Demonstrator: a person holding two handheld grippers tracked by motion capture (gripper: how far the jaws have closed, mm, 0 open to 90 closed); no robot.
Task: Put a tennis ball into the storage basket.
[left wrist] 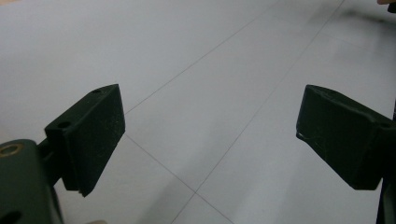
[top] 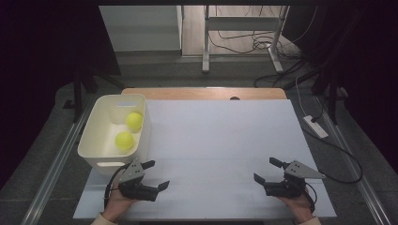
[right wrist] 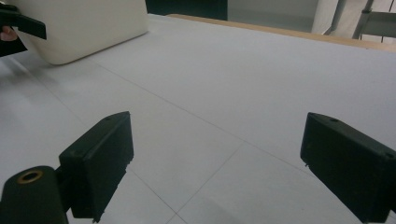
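Both balls [top: 124, 140] sit in the bin [top: 92, 132] — left gripper [top: 156, 175] and right gripper [top: 265, 170] rest low over the tabletop [top: 220, 136], jaws apart, empty — looks finished, next just park them

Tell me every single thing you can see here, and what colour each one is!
balls: two, yellow-green, inside the bin, one behind the other.
bin: one, cream white, at the left edge of the table.
table cover: one, white, spread over the table, with thin crease lines.
table edge: one, light wood, showing along the far side.
power strip: one, white, on the floor at the right.
cables: several, dark, on the floor beyond the table.
metal stand: one, grey, on the floor behind the table.
left gripper: one, black, near edge, left, fingers open.
right gripper: one, black, near edge, right, fingers open.
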